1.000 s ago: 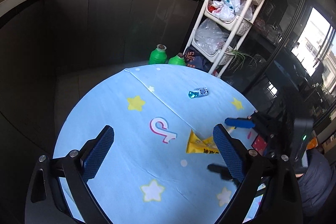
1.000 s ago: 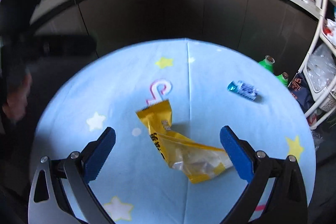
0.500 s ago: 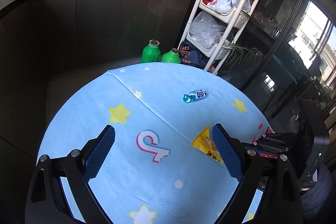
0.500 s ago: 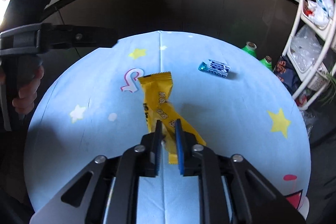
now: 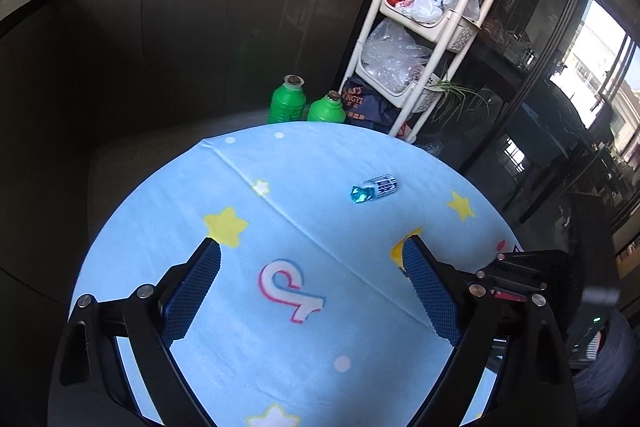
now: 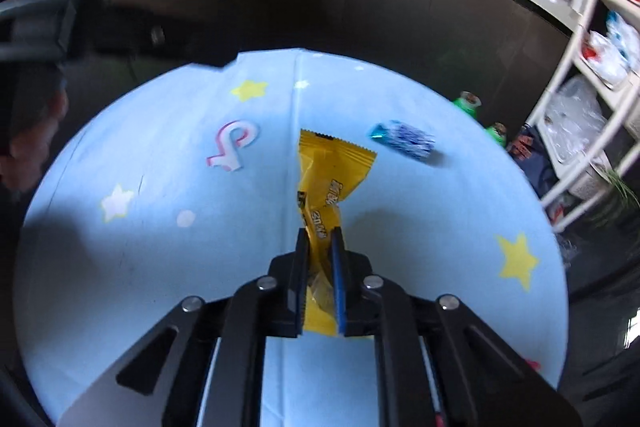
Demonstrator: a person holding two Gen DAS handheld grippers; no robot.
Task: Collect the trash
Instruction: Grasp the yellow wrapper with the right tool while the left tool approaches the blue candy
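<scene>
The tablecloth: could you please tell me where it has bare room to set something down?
Bare cloth lies around the pink loop print and the near-left stars. The far right is busier: blue candy and the yellow wrapper in the right gripper.

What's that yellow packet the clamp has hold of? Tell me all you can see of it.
The yellow wrapper is a crinkly, glossy snack packet with dark print and a serrated far edge. The right gripper has just closed on its near end, pads pinching it. It stretches away over the blue tablecloth, twisted mid-length. Whether it still touches the cloth is unclear.

Window daylight, dark surroundings, fisheye warp, right-view blur.
</scene>
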